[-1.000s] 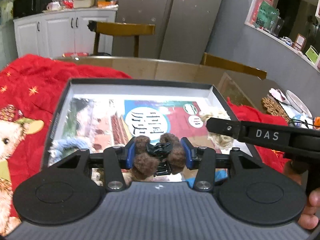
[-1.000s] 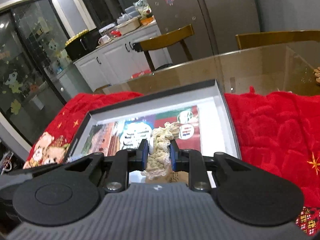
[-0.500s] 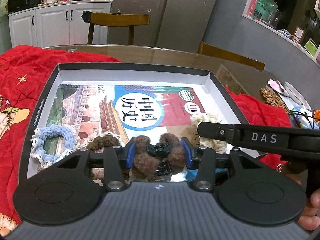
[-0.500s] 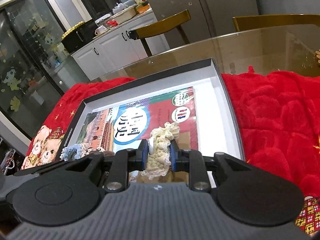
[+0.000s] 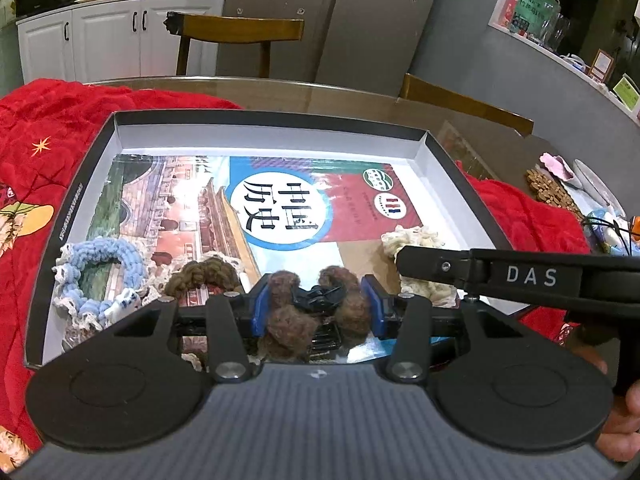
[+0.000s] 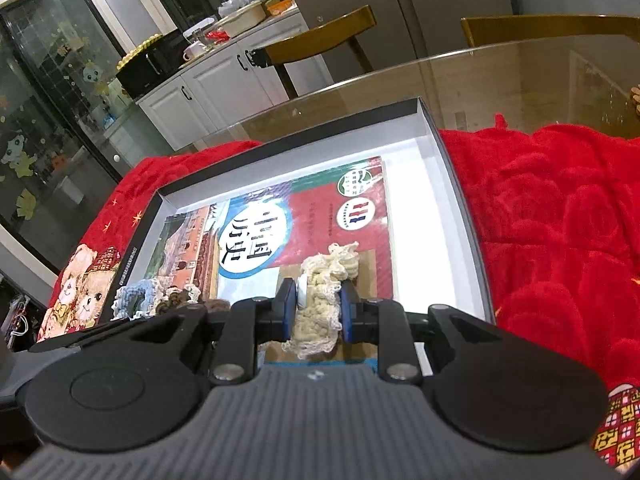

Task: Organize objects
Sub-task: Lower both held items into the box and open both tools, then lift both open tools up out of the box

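A shallow black box (image 5: 72, 208) with a white inside lies on a red blanket and holds a picture book (image 5: 280, 204). My left gripper (image 5: 318, 312) is shut on a brown fuzzy hair clip (image 5: 292, 322), low over the box's near edge. My right gripper (image 6: 318, 314) is shut on a cream crocheted scrunchie (image 6: 320, 300), low over the book's near right part; it enters the left wrist view from the right, with the cream scrunchie (image 5: 412, 240) beneath it. In the box's near left corner lie a blue crocheted scrunchie (image 5: 100, 256) and a brown knitted scrunchie (image 5: 200, 274).
The red blanket (image 6: 560, 216) covers the glass table (image 6: 500, 80) around the box. Wooden chairs (image 5: 236, 32) stand behind the table. Small items and a plate (image 5: 592, 184) sit at the table's right edge. A hand (image 5: 624, 420) shows at the lower right.
Both grippers have come lower and nearer over the box, each still gripping its piece. The blue and brown scrunchies in the near left corner are now fully in sight.
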A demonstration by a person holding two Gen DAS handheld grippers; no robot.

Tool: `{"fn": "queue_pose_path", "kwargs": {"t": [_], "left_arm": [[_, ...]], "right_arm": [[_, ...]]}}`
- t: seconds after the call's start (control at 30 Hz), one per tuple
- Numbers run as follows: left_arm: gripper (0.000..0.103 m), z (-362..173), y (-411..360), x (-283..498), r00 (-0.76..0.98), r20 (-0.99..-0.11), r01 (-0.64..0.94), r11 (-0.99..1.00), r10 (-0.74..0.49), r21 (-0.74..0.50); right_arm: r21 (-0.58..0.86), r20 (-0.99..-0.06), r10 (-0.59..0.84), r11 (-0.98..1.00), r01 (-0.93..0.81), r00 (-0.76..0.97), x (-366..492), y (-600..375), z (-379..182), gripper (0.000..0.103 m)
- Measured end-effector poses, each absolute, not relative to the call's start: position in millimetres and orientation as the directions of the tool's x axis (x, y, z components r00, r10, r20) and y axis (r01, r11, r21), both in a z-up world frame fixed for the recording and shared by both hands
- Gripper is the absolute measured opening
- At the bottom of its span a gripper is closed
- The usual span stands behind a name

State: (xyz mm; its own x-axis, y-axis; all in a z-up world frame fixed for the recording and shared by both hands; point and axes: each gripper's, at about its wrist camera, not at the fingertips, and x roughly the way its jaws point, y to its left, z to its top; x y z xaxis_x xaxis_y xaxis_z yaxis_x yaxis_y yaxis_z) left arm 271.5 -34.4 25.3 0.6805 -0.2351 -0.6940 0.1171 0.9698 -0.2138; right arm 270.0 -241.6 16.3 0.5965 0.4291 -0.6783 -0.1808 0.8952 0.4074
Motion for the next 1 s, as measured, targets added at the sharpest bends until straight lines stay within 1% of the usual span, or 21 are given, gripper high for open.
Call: {"fn": "queue_pose_path", "kwargs": {"t": [0.4, 0.63, 0.7, 0.8, 0.83, 0.9, 1.0], "left_arm": [[0.052, 23, -38, 272, 0.686, -0.692, 0.121, 0.973, -0.224, -0.195], [0.059, 22, -38, 273, 0.682, -0.695, 0.122, 0.972, -0.23, -0.202], [0.06, 22, -38, 273, 0.682, -0.695, 0.117, 0.972, -0.227, -0.203], [0.063, 23, -37, 273, 0.681, -0.694, 0.116, 0.97, -0.233, -0.212], [0.065, 23, -37, 273, 0.681, -0.693, 0.122, 0.97, -0.237, -0.211], [0.067, 25, -37, 271, 0.688, -0.686, 0.126, 0.97, -0.235, -0.207], [0.067, 32, -37, 268, 0.703, -0.673, 0.13, 0.971, -0.232, -0.199]], "right_arm": [[0.406, -0.69, 0.427, 0.897, -0.176, 0.584, 271, -242, 14, 0.027], [0.412, -0.693, 0.426, 0.896, -0.165, 0.582, 271, -244, 15, 0.031], [0.415, -0.692, 0.424, 0.896, -0.158, 0.584, 272, -244, 15, 0.036], [0.422, -0.689, 0.425, 0.894, -0.152, 0.587, 272, -245, 15, 0.041], [0.419, -0.69, 0.423, 0.895, -0.152, 0.588, 271, -245, 16, 0.043], [0.42, -0.685, 0.424, 0.894, -0.155, 0.593, 270, -245, 18, 0.056], [0.427, -0.668, 0.43, 0.89, -0.161, 0.607, 267, -247, 24, 0.058]]}}
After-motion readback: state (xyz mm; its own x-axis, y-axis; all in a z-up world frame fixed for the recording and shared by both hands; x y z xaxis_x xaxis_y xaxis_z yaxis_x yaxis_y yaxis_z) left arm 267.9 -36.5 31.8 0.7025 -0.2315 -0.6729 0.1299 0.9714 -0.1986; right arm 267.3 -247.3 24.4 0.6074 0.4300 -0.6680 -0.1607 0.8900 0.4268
